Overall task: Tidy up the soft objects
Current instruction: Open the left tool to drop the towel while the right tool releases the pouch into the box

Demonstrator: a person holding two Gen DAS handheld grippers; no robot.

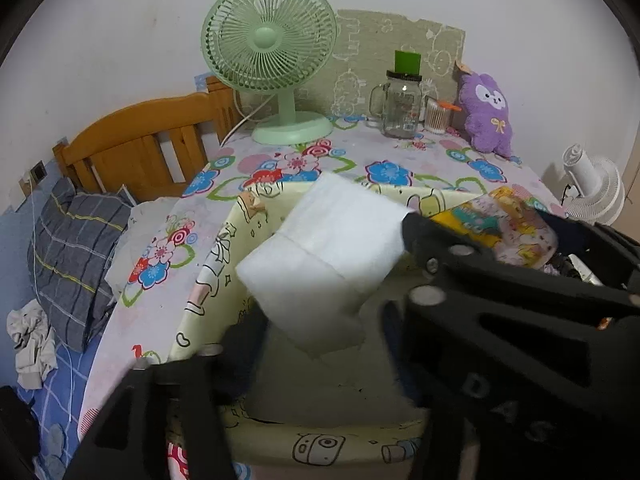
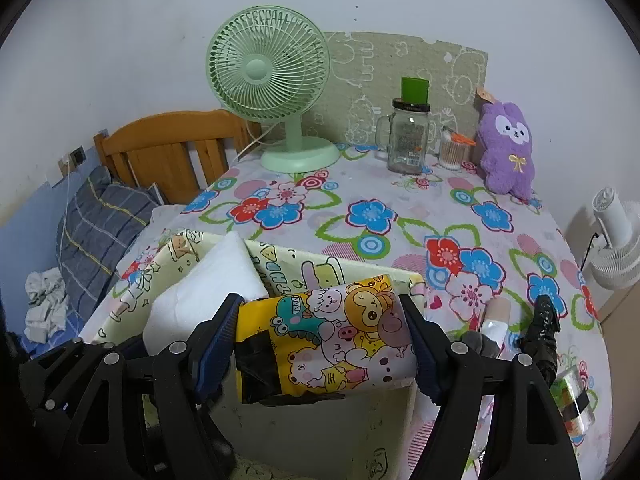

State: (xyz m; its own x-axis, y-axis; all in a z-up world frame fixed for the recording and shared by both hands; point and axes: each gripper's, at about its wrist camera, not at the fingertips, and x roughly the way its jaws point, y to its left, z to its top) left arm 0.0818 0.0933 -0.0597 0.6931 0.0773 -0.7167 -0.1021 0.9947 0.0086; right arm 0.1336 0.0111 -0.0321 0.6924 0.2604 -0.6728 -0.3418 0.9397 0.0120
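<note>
The right tool (image 2: 320, 340) pinches a cartoon-printed soft pack (image 2: 332, 340), one pad against each end, and holds it over the open fabric bin (image 2: 304, 270), at the bin's right-hand side. The left tool (image 1: 320, 316) is spread, its blurred fingers apart, with a white foam block (image 1: 324, 256) between them; the block hangs tilted over the same bin, toward its left side, and whether either finger touches it cannot be told. From the right wrist view the foam block lies just beside the printed pack, to its left. The bin sits on the near edge of the flowered desk (image 2: 400, 216). Beyond the bin, at the far edge of the desk, stand a green fan (image 2: 276, 80), a glass jar (image 2: 408, 144) and a purple plush toy (image 2: 506, 148), all well apart from the bin. To the right of the bin, on the desk, lie a few small wrapped items, too unclear to name.
</note>
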